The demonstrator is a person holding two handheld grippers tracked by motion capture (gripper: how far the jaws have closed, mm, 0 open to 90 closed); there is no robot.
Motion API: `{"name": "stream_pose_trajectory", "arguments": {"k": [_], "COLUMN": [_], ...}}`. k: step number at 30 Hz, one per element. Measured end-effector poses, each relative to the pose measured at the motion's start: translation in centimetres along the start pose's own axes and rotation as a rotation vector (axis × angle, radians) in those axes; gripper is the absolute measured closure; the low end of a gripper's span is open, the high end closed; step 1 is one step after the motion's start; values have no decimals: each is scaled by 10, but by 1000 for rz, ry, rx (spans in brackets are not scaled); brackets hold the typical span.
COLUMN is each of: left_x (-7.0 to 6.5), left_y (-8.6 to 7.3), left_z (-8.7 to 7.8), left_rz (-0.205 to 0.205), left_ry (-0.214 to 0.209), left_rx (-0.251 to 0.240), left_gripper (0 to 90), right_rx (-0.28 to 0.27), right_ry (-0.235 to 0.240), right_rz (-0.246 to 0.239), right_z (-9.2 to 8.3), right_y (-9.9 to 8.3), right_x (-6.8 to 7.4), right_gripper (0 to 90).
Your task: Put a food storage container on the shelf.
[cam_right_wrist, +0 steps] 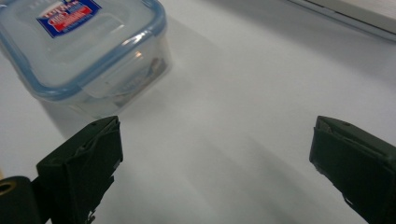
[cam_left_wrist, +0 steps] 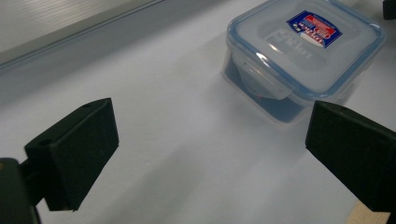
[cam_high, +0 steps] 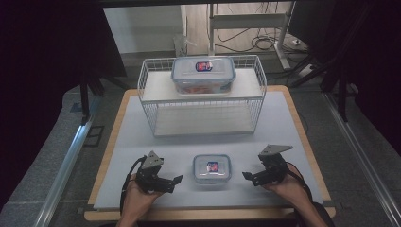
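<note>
Surface: white mat on a wooden table (cam_high: 302, 124), dark room with cables on the floor at the upper frame.
Small container (cam_high: 212, 169): clear box, blue-rimmed lid with a red-and-blue label, standing on the mat at lower centre of the high view, between the two grippers and touching neither.
Left hand-held gripper (cam_high: 178, 180): lower left, jaws spread wide with only mat between them; container ahead at upper right in its own view.
Right hand-held gripper (cam_high: 247, 176): lower right, jaws wide apart, holding nothing; container at upper left in its own view.
Wire rack (cam_high: 146, 78): white, upper centre, behind the small container.
Large container (cam_high: 203, 74): same style, on the rack's top shelf.
</note>
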State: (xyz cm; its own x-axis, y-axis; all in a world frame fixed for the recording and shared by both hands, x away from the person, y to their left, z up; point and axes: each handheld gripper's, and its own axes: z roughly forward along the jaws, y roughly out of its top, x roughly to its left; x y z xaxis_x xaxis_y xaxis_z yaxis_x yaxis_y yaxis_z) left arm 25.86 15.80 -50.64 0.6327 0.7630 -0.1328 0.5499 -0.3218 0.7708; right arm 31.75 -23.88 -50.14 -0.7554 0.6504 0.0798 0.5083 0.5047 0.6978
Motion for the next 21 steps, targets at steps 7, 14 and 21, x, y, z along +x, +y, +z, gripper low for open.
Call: {"name": "stream_pose_trajectory", "arguments": {"k": [7, 14, 21], "left_x": [2, 1, 2], "left_y": [11, 22, 25], "left_z": [16, 36, 54], "left_rz": [-32, -59, -99], "left_ry": [-62, -171, -280], "left_rx": [24, 52, 94], "left_gripper": [86, 140, 141], "right_rx": [-24, -13, 20], "right_ry": [71, 158, 242], "right_rz": [35, 51, 74], "right_z": [-1, 11, 27], "right_y": [9, 19, 28], "right_x": [5, 17, 23], "right_gripper": [185, 206, 185]}}
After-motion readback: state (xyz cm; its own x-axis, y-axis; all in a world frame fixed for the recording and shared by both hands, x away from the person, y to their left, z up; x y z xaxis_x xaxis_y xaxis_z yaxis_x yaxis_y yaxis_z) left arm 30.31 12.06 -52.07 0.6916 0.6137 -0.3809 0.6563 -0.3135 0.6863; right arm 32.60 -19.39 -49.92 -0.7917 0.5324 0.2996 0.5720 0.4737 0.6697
